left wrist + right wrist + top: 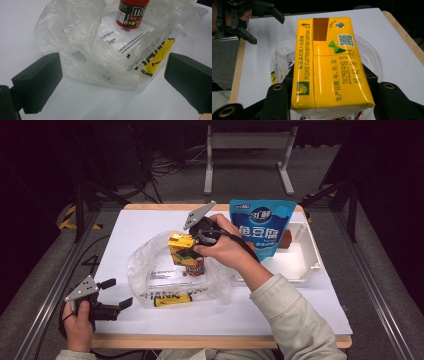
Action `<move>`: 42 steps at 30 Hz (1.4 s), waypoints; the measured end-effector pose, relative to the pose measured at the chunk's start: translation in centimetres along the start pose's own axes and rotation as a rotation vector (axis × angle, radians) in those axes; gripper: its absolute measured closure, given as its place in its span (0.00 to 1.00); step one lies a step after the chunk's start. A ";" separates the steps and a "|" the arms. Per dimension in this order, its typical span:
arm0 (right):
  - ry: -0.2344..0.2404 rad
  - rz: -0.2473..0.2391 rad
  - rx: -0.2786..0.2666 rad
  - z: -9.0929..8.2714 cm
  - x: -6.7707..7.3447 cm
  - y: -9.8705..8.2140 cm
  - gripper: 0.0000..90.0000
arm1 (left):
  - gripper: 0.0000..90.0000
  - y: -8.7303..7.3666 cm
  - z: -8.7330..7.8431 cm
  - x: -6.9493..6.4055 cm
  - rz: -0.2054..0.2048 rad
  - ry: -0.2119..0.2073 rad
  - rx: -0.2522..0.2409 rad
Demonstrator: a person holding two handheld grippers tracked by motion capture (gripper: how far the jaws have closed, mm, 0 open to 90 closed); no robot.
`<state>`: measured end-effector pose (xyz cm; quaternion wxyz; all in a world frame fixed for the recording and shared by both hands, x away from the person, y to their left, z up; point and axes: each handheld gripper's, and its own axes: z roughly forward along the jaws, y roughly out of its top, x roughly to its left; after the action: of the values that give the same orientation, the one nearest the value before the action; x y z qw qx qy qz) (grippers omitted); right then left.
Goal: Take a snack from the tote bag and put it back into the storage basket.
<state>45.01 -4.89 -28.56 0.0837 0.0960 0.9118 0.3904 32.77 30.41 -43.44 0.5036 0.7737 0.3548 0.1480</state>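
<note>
At the near left corner of the table the left gripper rests low in the person's hand, its jaws spread wide and holding nothing; in the left gripper view they frame the near edge of the clear plastic bag without touching it; the bag lies slumped and crumpled, mouth gaping upward, a printed sheet flat on its bottom and a yellow band along one side.

Farther in, a red candy tub stands upright inside the bag; just above it the right gripper hangs over the bag's mouth, its jaws clamped on the two sides of a yellow carton; the right gripper view shows the carton's top face with its printed date, foil straw hole and code, the bag directly beneath.

Beyond and to the right stands a blue pouch, leaning at the near wall of a white tray; a small brown thing sits in the tray behind it, too hidden to name.

The step in hand looks like packing the bag, the carton being the piece now carried; whether it goes in or comes out I cannot tell from this moment alone; if it goes in, the next move calls for lowering it beside the tub without knocking it over, and the left gripper could pinch the bag's rim to keep the mouth open.
</note>
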 end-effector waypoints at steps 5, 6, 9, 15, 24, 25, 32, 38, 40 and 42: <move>-0.022 0.010 0.000 -1.8 -0.4 -0.8 0.56 | 0.03 0.1 0.1 0.0 -0.002 -0.005 0.002; -0.025 0.014 -0.001 -2.0 -0.4 -0.9 0.56 | 0.03 0.1 0.1 0.0 0.000 -0.001 0.002; -0.034 0.019 -0.003 -2.9 -0.6 -1.4 0.56 | 0.03 0.1 0.2 0.0 0.001 -0.001 0.004; -0.052 0.032 -0.008 -4.5 -1.0 -2.4 0.56 | 0.03 0.1 0.3 0.1 0.005 -0.004 0.006; -0.077 0.059 -0.011 -6.8 -1.6 -3.7 0.56 | 0.03 0.1 0.4 0.0 0.003 -0.002 0.007; -0.078 0.060 -0.011 -6.9 -1.7 -3.8 0.56 | 0.03 0.2 0.4 0.0 0.003 -0.002 0.007; -0.090 0.072 -0.008 -8.0 -2.0 -4.6 0.56 | 0.03 0.1 0.4 0.1 0.003 0.000 0.008; -0.103 0.085 -0.007 -8.9 -2.4 -5.5 0.56 | 0.03 0.1 0.4 0.0 0.001 0.000 0.010; -0.108 0.086 -0.003 -9.2 -2.4 -5.7 0.56 | 0.03 0.1 0.4 0.0 0.003 -0.001 0.010; -0.115 0.091 0.002 -9.7 -2.6 -6.1 0.56 | 0.03 0.2 0.4 0.0 0.002 -0.001 0.012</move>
<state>44.61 -16.42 -26.20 0.1181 0.1595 0.9006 0.3866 33.07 30.14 -43.48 0.4989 0.7771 0.3549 0.1458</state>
